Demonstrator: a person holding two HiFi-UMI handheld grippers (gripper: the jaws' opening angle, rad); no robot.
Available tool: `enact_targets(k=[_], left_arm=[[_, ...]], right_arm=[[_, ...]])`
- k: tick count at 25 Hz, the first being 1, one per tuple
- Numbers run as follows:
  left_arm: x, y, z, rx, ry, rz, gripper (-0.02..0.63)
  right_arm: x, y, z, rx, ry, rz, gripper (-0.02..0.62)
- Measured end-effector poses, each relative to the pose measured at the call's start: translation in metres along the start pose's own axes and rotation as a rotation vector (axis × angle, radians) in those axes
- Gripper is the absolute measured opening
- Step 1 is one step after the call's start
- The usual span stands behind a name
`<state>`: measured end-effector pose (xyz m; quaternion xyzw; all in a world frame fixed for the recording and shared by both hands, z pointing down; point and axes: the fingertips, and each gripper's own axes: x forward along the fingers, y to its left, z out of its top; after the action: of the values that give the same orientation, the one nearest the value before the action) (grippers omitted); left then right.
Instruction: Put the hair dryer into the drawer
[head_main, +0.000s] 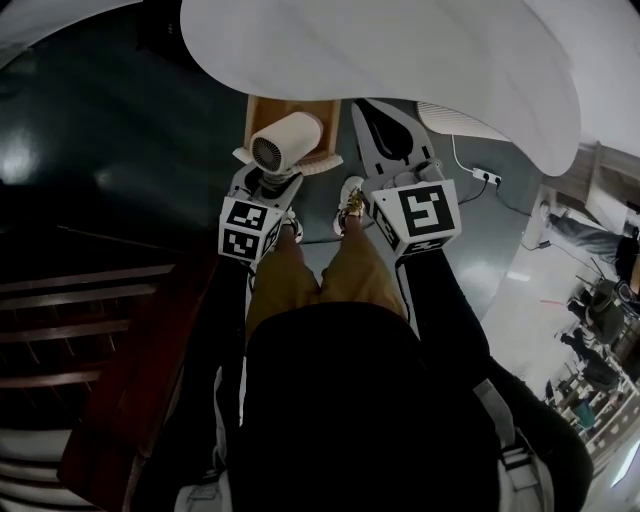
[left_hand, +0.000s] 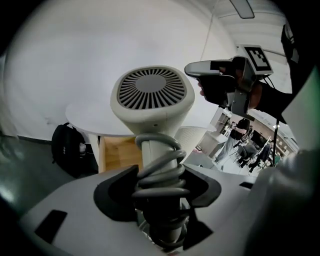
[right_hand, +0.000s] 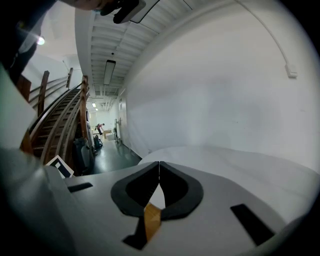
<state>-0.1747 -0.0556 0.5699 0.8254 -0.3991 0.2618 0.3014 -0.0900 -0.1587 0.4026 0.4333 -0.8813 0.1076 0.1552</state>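
The dark floor (head_main: 120, 150) bears a white round table (head_main: 400, 60) and a black backpack (left_hand: 67, 147).

Cream hair dryer (head_main: 287, 142) in left tongs (head_main: 270, 185), near drawer (head_main: 262, 108)

Showed a cream hair dryer (head_main: 287, 141), grey cord (left_hand: 161, 176), black-and-white marker cubes (head_main: 247, 228), a seemingly pale-wood drawer (left_hand: 119, 153), dark floor (head_main: 120, 150).

The white two-jaw left gripper (left_hand: 161, 187) tilted down, jaws clamped on the cream hair dryer's (left_hand: 152, 95) handle; the matching right gripper (right_hand: 159, 169) alongside had its jaws together.
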Motion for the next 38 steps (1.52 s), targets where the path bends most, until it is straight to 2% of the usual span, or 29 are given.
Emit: enact_targets(k=[13,21,25,28,38], left_arm=[[0.022,0.016,-0.021,-0.018,0.210,0.063,0.262],[0.034,0.021,-0.042,0.017,0.437,0.053,0.262],[0.038,0.028,-0.045,0.023,0.482,0.067,0.262],[0.041,0.033,-0.043,0.080,0.524,0.081,0.262],[0.053,0.059,-0.032,0.354,0.650,0.092,0.262]], right_arm=[[-0.004,-0.012,0.002,0.021,-0.011,0.006,0.026],[-0.007,-0.016,0.006,0.018,-0.014,0.012,0.026],[-0.008,-0.018,0.004,-0.001,-0.005,0.011,0.026],[-0.009,-0.020,0.001,0.003,0.001,0.013,0.026],[-0.013,-0.029,-0.002,-0.011,0.010,0.001,0.026]])
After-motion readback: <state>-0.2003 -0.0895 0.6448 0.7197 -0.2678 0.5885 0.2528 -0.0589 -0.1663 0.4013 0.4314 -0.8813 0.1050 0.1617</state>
